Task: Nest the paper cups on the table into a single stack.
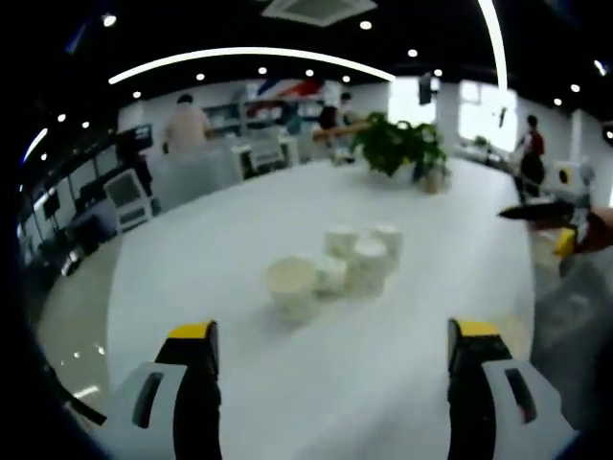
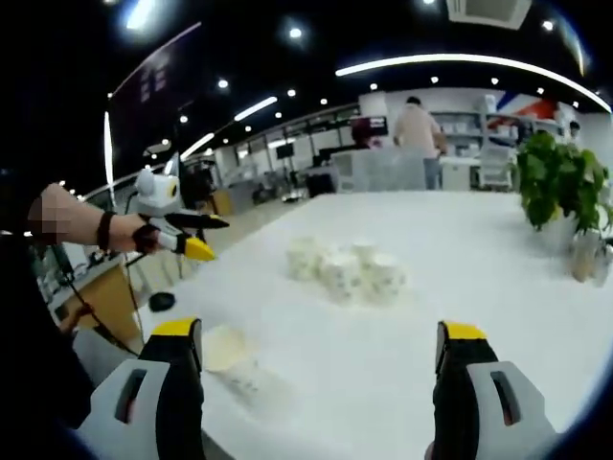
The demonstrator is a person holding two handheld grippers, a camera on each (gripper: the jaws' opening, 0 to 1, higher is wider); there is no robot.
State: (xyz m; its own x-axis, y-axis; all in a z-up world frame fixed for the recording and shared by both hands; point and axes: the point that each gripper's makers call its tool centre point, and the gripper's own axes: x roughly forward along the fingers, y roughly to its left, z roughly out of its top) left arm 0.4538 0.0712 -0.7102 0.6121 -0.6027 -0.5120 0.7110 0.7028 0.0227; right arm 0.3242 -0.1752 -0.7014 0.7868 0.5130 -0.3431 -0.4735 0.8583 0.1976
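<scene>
The long white table (image 1: 287, 383) runs away from both cameras, and its far end blurs into a room where standing people (image 1: 187, 125) are too soft to make out. A potted plant (image 1: 397, 144) stands near that far end; in the right gripper view the plant (image 2: 565, 187) is cut off at the edge. The paper cups (image 1: 340, 264) sit clustered mid-table, touching or nearly so, their number unclear from the blur; bare tabletop lies open all around them. From the right gripper view the cups (image 2: 345, 268) are well clear of the near table edge. The left gripper (image 1: 330, 345) is spread wide, holding nothing. The right gripper (image 2: 316, 350) is likewise parted and empty. A pale patch just ahead of its left jaw is unreadable.
</scene>
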